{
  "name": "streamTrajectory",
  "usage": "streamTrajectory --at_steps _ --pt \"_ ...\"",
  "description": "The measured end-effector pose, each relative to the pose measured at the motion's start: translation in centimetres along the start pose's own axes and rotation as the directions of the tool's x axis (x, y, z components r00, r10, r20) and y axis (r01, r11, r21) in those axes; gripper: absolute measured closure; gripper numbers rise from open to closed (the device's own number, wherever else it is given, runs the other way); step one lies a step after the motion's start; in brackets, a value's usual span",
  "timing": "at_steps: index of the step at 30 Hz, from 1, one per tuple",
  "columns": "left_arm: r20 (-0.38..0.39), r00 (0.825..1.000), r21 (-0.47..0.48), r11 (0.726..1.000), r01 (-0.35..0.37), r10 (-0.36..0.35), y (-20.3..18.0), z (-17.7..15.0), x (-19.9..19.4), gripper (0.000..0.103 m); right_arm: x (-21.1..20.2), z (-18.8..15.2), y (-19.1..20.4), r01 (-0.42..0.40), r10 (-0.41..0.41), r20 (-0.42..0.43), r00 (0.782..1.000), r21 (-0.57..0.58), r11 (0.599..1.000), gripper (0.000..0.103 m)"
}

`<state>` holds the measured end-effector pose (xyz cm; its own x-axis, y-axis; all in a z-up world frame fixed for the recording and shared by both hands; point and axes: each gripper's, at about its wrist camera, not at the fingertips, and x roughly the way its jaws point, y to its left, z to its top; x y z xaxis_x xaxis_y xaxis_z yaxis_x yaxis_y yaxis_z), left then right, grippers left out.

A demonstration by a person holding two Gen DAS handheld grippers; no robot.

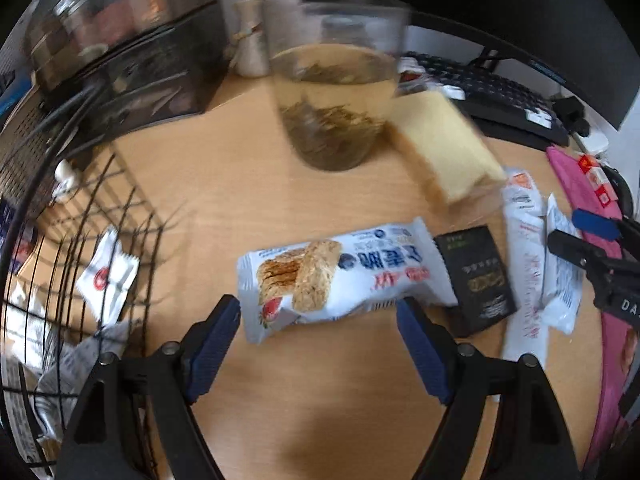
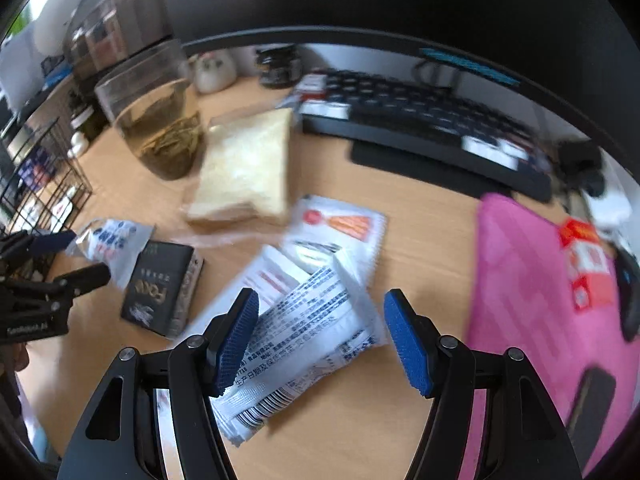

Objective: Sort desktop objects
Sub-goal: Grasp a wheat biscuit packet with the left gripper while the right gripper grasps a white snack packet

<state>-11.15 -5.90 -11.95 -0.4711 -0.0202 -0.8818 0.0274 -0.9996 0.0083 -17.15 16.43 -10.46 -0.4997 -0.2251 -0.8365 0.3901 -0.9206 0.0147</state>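
Observation:
My left gripper (image 1: 319,316) is open, its blue pads on either side of a white cereal-bar snack packet (image 1: 340,276) lying on the wooden desk (image 1: 224,192). My right gripper (image 2: 322,320) is open over a white printed packet (image 2: 304,340) that lies between its pads on other white sachets (image 2: 340,228). A black box with gold print (image 2: 160,292) lies between the two grippers; it also shows in the left wrist view (image 1: 476,276). The left gripper shows at the left edge of the right wrist view (image 2: 68,256).
A glass of tea (image 1: 332,92) and a wrapped bread slice (image 1: 444,144) stand behind the packets. A black wire basket (image 1: 60,260) holding packets is at the left. A keyboard (image 2: 424,120) and monitor lie behind; a pink cloth (image 2: 532,300) is at the right.

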Motion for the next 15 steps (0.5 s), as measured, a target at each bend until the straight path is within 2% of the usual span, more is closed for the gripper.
streamTrajectory --at_steps 2,7,11,15 --pt "0.013 1.000 0.023 1.000 0.014 -0.015 -0.8 0.3 -0.3 0.021 -0.8 -0.5 -1.1 0.010 -0.010 -0.004 1.000 0.051 0.999 0.037" --pt "0.007 1.000 0.028 0.999 0.018 -0.018 -0.8 0.8 -0.1 0.021 -1.2 -1.2 -1.6 -0.028 0.032 -0.033 0.999 0.107 0.994 0.037" --pt "0.006 1.000 0.020 0.999 0.026 -0.026 -0.6 0.3 -0.4 0.021 0.4 -1.7 -1.2 -0.076 0.090 -0.082 0.993 0.161 0.984 0.037" --pt "0.020 1.000 0.035 0.999 0.020 -0.021 -0.6 0.1 -0.9 0.021 0.8 -1.6 -0.3 -0.062 0.068 -0.058 0.996 0.109 0.992 0.037"
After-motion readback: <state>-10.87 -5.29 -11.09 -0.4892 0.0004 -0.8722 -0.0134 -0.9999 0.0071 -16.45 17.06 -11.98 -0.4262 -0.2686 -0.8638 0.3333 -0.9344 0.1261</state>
